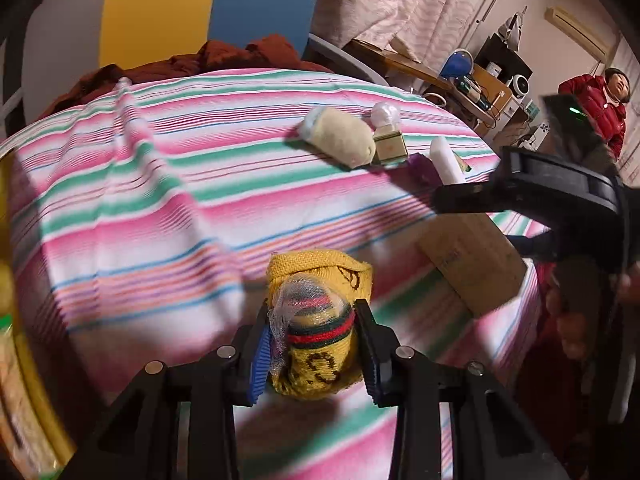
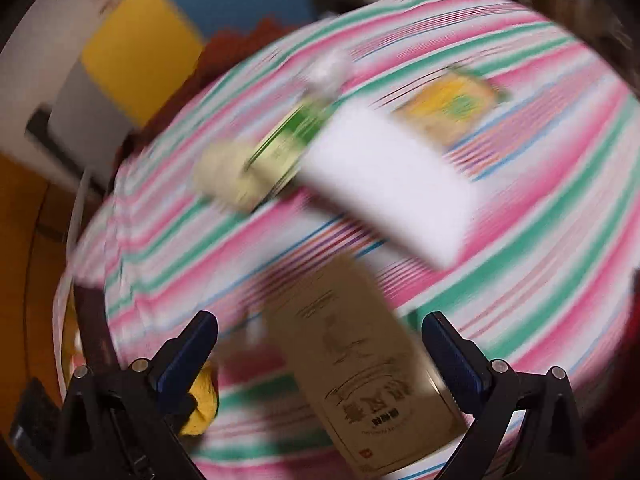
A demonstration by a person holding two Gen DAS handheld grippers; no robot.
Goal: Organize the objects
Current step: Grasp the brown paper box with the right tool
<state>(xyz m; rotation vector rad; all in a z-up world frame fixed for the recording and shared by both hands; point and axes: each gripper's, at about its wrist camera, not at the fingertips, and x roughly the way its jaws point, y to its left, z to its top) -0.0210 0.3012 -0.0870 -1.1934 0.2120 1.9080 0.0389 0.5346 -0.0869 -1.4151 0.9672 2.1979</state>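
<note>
Jaws of the left gripper pinch the yellow sock bundle; the right gripper hangs spread above the tan box, whose long axis runs lengthwise between them, just right of the bundle.

Coarse yellow knit on the rolled sock, partly under crinkly clear film; soft woven striped cloth; matt brown cardboard box; ribbed blue pads.

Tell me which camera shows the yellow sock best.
The left wrist view: the sock sits sharp and central, clamped between the left gripper's fingers. The right wrist view is blurred, catching only a yellow scrap at its lower left.
</note>
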